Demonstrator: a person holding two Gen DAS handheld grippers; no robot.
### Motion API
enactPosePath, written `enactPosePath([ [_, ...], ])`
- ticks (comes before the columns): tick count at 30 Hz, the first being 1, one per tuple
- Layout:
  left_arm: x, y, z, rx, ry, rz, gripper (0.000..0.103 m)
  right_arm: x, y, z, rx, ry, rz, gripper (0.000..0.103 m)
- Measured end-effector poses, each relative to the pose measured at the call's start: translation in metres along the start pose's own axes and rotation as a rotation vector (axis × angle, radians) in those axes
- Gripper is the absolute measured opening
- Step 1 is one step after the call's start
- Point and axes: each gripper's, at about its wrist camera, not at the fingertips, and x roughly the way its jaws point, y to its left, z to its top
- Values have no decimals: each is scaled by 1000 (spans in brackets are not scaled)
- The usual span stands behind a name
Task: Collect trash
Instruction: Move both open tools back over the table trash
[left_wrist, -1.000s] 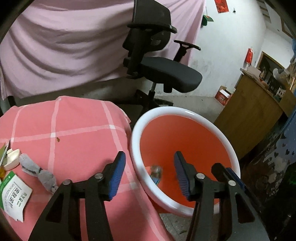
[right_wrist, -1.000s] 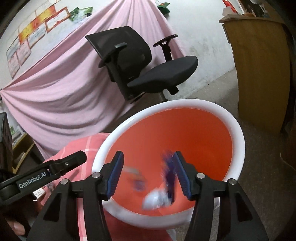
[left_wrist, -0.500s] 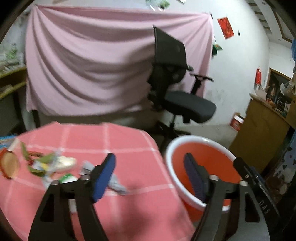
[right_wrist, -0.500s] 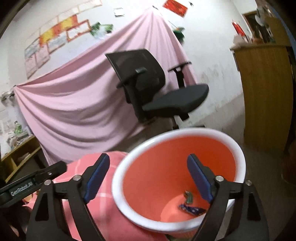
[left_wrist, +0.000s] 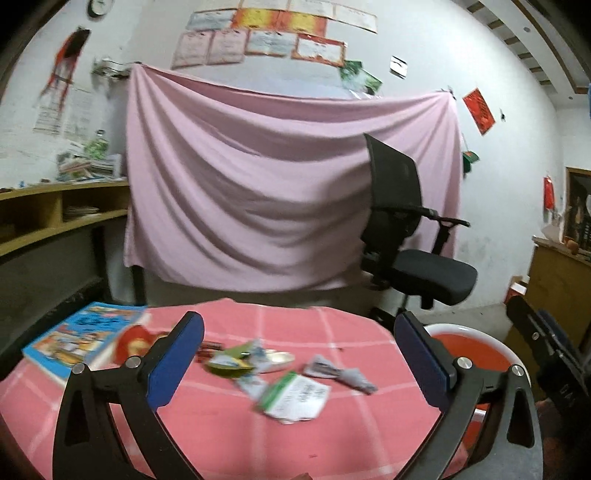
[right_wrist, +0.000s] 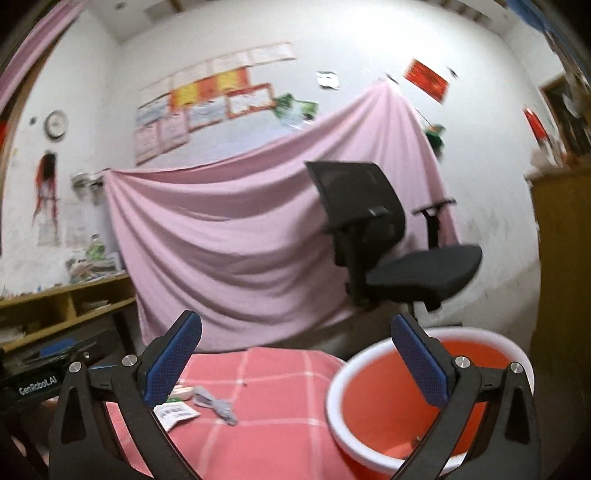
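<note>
Pink checked tablecloth (left_wrist: 229, 435) bears crumpled, scattered trash (left_wrist: 291, 391).

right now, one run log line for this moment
left gripper: opening, empty | right gripper: opening, empty | bin: beside table | wrappers: on tablecloth

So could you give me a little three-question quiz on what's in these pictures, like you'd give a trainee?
1. True or false: the left gripper has a scrap of trash between its jaws.
2. Where does the orange bin stand relative to the pink checked tablecloth? A) on top of it B) beside its right edge C) behind the chair
3. Fill in: the white and green packet lies on the ____.

Key:
1. False. Both the left and the right gripper have opening jaws with nothing between them.
2. B.
3. Tablecloth, near the crumpled grey wrapper.
</note>
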Motion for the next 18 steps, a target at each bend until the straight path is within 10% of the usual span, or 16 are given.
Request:
enactPosePath([
  [18, -30, 81, -23, -110, -90, 116, 101, 14, 62, -9, -182, 21, 145, 103],
])
